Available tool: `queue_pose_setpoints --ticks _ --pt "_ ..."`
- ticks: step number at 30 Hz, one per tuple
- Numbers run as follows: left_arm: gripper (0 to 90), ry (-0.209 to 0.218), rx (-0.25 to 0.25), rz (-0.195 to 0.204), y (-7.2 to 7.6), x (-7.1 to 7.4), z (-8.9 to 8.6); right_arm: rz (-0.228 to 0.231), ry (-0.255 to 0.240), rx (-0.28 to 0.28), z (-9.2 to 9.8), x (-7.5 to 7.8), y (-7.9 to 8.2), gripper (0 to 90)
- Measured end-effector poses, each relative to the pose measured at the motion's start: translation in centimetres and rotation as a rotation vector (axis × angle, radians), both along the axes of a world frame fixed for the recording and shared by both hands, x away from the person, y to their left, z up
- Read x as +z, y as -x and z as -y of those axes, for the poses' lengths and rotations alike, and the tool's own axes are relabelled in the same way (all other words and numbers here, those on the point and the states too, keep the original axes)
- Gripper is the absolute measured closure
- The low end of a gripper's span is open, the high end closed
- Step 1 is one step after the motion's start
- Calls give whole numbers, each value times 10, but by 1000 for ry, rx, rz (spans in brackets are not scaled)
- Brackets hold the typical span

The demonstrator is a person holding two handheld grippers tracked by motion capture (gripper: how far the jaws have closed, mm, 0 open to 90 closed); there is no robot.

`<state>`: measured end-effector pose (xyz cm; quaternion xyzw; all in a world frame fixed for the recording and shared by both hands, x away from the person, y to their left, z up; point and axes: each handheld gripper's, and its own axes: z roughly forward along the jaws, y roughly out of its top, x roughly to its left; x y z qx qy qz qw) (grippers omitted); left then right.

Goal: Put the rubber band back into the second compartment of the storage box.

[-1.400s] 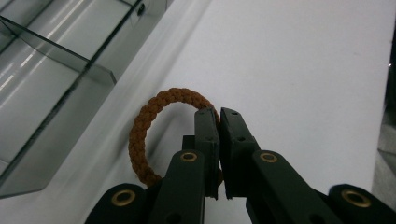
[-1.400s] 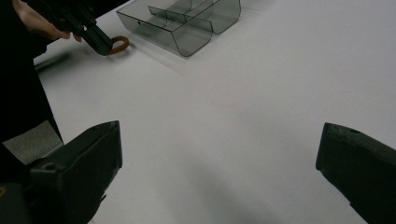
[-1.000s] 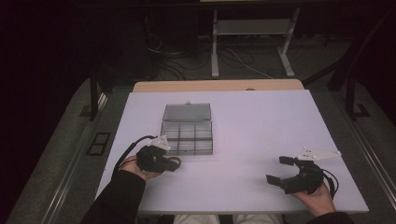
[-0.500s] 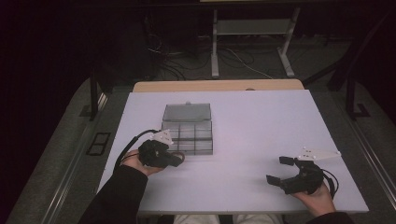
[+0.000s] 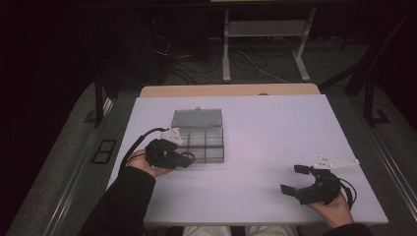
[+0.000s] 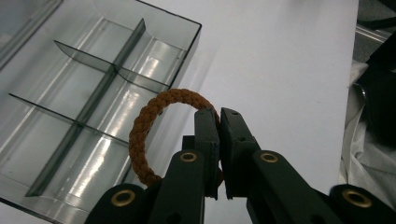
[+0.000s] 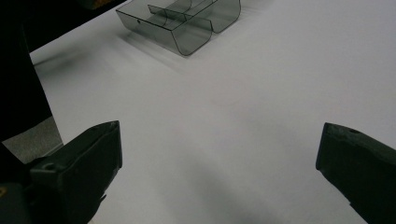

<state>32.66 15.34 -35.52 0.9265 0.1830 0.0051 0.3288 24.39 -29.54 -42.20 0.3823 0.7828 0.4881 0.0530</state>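
My left hand-held gripper (image 6: 218, 140) pinches a brown braided ring (image 6: 154, 121) over the clear divided box (image 5: 197, 136) near the pale counter's (image 5: 275, 128) left edge. My right hand-held gripper (image 5: 301, 179) rests spread by the near right corner; dark floor and cables lie beyond.

My left gripper (image 5: 189, 158): jaws pinched together, raised off the surface, forearm angled inward. My right gripper (image 5: 296, 180): jaws spread wide, hand resting low

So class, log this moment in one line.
left gripper: shut on ring | right gripper: open | box: open
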Motion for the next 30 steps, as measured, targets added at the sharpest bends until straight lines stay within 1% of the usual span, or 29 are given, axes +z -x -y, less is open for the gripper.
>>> queue_pose_setpoints --ticks 5,6,7,10,11,13,14,17,18,22,23,24,30 --pt "851 2 6 5 -3 6 1 -3 0 0 0 0 0 0" --pt "851 -3 0 11 -4 8 1 -2 0 1 0 0 0 0" --pt "851 4 9 9 -5 9 2 -1 -2 0 0 0 0 0" --pt "851 14 12 13 -7 12 4 -1 2 3 0 0 0 0" --pt "851 7 6 18 -9 13 5 -1 2 2 0 0 0 0" --pt "851 10 10 16 -10 14 8 -4 2 1 -1 0 0 0" --pt "851 10 4 22 -11 15 9 -4 2 1 -1 0 0 0" --pt "851 2 8 18 -14 17 12 -1 0 2 0 0 0 0" --pt "851 -2 4 23 -16 17 13 1 0 1 0 0 0 0" --pt "851 12 21 25 -21 16 16 2 3 3 0 0 0 0" --pt "851 13 24 23 -23 16 17 4 3 3 0 0 0 0" --pt "851 10 22 22 -24 15 17 -8 1 2 0 0 0 0" --pt "850 10 44 19 -33 9 20 -5 1 4 0 0 0 0"
